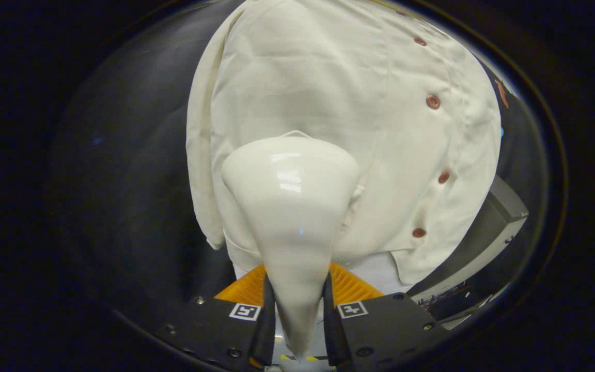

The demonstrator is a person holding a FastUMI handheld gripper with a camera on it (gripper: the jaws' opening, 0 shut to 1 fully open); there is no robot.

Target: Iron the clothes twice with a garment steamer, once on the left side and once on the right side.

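Gripping the narrow handle of the garment steamer (292, 217), the gripper (299, 310) has its jaws closed in on it from both sides, one finger pressing the left flank of the handle and the other the right, so the gap between them is just the handle's own width. The handle tapers down between the fingers and runs on below their tips. Ahead of the jaws the steamer widens into a glossy, rounded head, and that head lies against the front of the shirt (328, 93).

Going from left to right: on the far left is dark cloth of the booth wall (137, 170). Next comes the shirt's left edge, a folded seam or sleeve hanging down beside the steamer head. The steamer head itself sits over the shirt's left panel, left of the button placket. Further right runs the row of buttons (433, 102), reddish brown, going down the shirt at a slant, well apart from the steamer head. The hem of the shirt ends just beyond the fingers, near the lowest button. Past the shirt's right edge a grey, flat-sided object (488, 232) shows at an angle; I cannot tell what it is.
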